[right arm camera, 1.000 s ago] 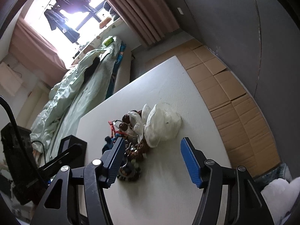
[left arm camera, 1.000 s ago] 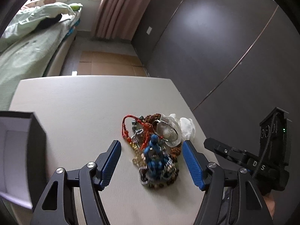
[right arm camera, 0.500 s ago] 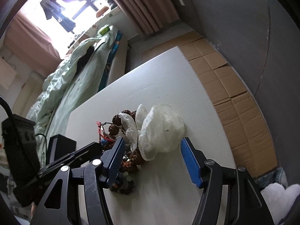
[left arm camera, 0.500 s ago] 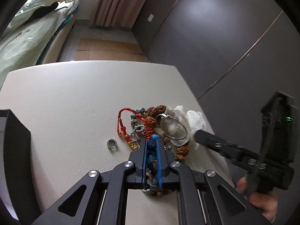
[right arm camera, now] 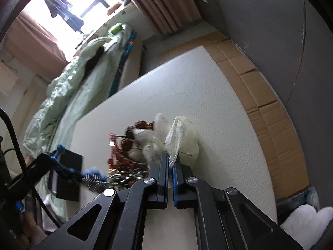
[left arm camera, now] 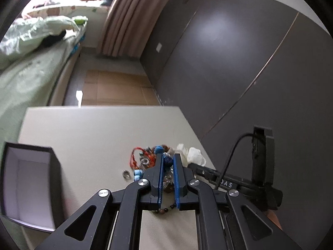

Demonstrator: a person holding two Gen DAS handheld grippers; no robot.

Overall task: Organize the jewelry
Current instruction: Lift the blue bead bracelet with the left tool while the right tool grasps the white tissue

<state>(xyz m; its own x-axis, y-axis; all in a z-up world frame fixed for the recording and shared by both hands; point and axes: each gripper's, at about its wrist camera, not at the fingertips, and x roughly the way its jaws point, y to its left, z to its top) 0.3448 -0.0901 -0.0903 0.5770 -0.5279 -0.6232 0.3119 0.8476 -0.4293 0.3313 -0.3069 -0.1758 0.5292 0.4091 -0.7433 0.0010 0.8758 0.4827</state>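
My left jaws are clenched on a blue beaded strand (left arm camera: 167, 160), pinched between the blue pads (left arm camera: 159, 179) of my left gripper (left arm camera: 167, 158); my right jaws are clamped on a fold of the white plastic bag (right arm camera: 183, 133), which bunches up out of my right gripper (right arm camera: 169, 160).

The jewelry pile (left arm camera: 149, 162) lies near the right edge of the pale table (left arm camera: 93, 135), a tangle of red cord (left arm camera: 134, 158), brown beads and silver chain (the single pieces are hard to tell apart). A small silver ring (left arm camera: 126, 174) sits apart, just beside the pile on its left. An open black box (left arm camera: 29, 185) with a pale lining stands at the left edge of the table, well apart from the pile.

Beyond the far edge are flattened cardboard sheets (left arm camera: 116, 87) on the floor, a bed (left arm camera: 27, 70) with a green cover to the left, pink curtains (left arm camera: 129, 20) and a dark grey wall (left arm camera: 239, 62).

My left gripper reaches in low over the near edge, pointing toward the far edge. My right gripper comes in from the right side, its body showing in the left wrist view just beside the bag.
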